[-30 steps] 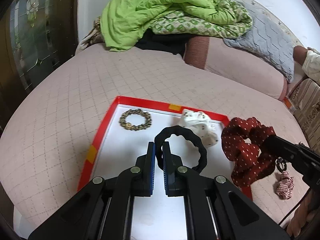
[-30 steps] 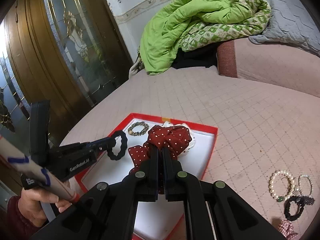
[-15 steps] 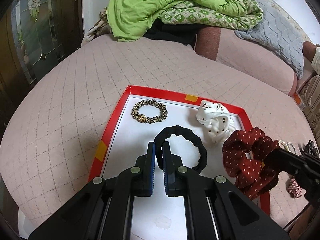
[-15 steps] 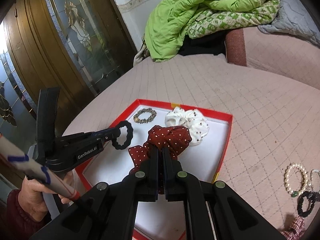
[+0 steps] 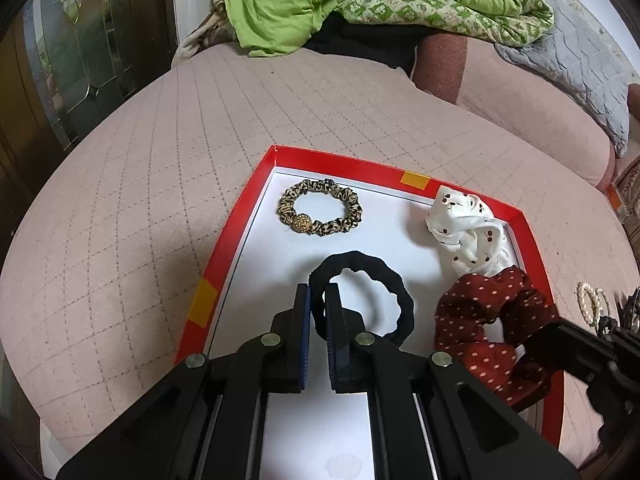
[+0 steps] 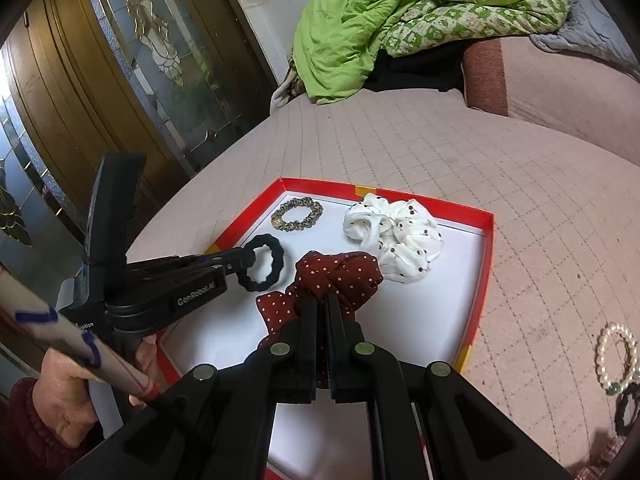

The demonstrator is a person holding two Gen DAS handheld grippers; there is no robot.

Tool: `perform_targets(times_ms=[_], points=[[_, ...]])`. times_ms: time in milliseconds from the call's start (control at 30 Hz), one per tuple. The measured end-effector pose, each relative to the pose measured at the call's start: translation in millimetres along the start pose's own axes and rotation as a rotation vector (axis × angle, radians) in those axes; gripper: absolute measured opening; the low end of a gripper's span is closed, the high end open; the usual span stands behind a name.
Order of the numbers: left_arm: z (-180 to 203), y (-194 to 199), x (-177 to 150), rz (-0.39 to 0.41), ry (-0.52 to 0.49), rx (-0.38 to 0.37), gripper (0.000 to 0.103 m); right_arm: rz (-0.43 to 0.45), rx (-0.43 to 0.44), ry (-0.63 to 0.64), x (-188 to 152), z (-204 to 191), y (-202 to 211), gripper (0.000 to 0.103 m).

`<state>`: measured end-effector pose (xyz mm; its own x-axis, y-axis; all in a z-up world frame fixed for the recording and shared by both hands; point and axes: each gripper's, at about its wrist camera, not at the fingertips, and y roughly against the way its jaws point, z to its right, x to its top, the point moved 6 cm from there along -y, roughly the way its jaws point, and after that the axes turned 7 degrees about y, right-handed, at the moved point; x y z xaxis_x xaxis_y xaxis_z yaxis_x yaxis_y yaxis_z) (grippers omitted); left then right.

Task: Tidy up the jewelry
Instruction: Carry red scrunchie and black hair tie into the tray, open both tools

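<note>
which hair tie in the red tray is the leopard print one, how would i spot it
Find the shallow red-rimmed tray with a white floor on the pink quilted bed. Look to its far left corner, beyond the plain black hair tie. The leopard-print hair tie lies flat there, apart from the rest, a thin ruffled ring in tan and black. It alone carries a glittery gold bead.

left gripper (image 5: pixel 317 300) clamped, angled downward; right gripper (image 6: pixel 321 308) clamped, angled downward; left hand (image 6: pixel 66 390) wraps handle.
</note>
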<state>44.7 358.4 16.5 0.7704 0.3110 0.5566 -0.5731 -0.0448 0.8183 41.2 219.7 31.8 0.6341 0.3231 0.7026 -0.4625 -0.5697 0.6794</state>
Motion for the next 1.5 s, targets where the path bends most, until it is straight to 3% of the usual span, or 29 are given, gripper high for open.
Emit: perform_targets(times_ms=[1500], points=[[-8.6,-19.8,2.4,-0.039,0.047,0.037,0.007,-0.068,-0.115,-0.069,-9.2,30.9,-26.7,0.005]])
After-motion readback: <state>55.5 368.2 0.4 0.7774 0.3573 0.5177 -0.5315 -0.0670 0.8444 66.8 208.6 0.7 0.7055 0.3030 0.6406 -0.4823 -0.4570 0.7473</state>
